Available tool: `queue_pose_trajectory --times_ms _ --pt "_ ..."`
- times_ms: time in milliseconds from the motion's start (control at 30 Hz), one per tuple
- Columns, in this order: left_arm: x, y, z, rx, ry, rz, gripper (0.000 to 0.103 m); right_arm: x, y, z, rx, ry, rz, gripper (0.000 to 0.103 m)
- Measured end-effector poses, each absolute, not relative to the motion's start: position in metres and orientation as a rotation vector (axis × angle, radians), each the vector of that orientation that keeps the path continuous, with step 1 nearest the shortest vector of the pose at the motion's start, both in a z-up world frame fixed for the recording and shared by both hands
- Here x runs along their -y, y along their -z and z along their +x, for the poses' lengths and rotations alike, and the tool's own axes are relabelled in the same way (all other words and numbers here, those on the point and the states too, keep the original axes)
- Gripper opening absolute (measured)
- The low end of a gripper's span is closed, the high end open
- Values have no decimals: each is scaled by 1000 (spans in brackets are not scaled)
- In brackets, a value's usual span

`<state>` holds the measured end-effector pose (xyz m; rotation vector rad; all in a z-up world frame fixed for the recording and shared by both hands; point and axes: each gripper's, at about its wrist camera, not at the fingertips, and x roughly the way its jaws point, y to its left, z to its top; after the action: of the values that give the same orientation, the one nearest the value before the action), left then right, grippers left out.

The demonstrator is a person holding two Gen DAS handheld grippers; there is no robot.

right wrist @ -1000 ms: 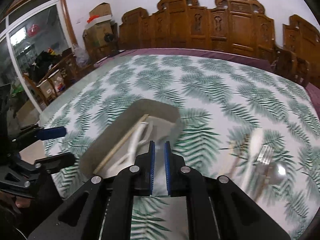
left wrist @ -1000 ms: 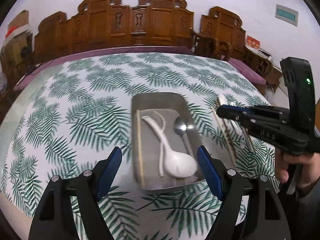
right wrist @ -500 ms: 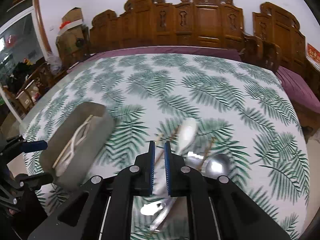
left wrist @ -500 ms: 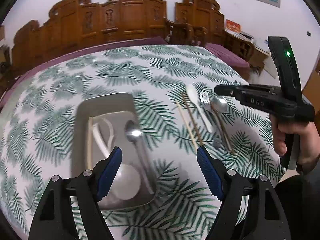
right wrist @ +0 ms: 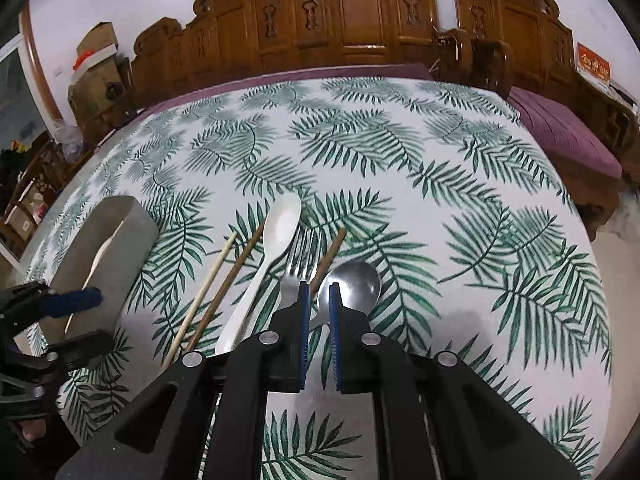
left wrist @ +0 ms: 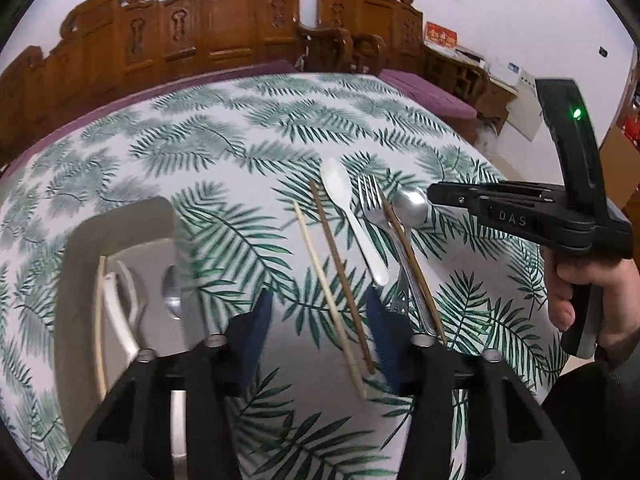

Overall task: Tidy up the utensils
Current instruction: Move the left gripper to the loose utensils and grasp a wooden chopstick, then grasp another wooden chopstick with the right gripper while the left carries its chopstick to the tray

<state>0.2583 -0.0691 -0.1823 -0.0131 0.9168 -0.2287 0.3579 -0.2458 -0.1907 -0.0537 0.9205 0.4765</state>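
A grey metal tray (left wrist: 120, 224) at the left holds a pale chopstick, a white spoon and a metal spoon. Loose on the leaf-print cloth lie a pale chopstick (left wrist: 316, 264), a dark chopstick (left wrist: 340, 272), a white plastic spoon (left wrist: 352, 216), a fork (left wrist: 372, 200), another dark chopstick (left wrist: 408, 256) and a metal spoon (left wrist: 410, 204). My left gripper (left wrist: 320, 320) hovers over the first two chopsticks. Its jaws are closing with both sticks in the gap, and the pads are clear of them. My right gripper (right wrist: 319, 292) is shut and empty, just above the metal spoon (right wrist: 356, 280) and fork (right wrist: 298, 258).
Carved wooden chairs (right wrist: 352, 12) line the far side of the table behind a purple cushion (right wrist: 560, 132). Cardboard boxes (right wrist: 96, 60) are stacked at the far left. The table edge runs close on the right, where a hand (left wrist: 584, 292) holds the right gripper.
Both grippers have swung right from the tray to the loose utensils and sunk lower. The left jaws have narrowed. The right gripper stays shut.
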Motion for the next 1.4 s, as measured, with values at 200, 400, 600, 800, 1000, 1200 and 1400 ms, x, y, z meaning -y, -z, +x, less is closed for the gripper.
queue_pose_trajectory --times_ms 200,400,600,800,1000,1200,1400 --pt "79 208 269 -983 238 -34 24 235 200 349 -945 -486 -67 11" --pt "83 221 279 -1023 215 -30 22 224 205 337 -959 -489 -71 11" --pt "77 227 288 -1045 190 -39 7 224 207 333 -958 -477 -38 11" --pt "67 223 278 -1048 175 -40 4 219 216 334 -986 -476 -41 11" --pt "55 202 248 -1012 185 -59 4 216 225 332 -1012 -446 -69 12" --pt "45 177 226 -971 173 -46 4 219 226 333 -1024 -431 -42 12" --pt "37 157 207 -931 156 -66 4 222 225 335 -1031 -416 -28 8"
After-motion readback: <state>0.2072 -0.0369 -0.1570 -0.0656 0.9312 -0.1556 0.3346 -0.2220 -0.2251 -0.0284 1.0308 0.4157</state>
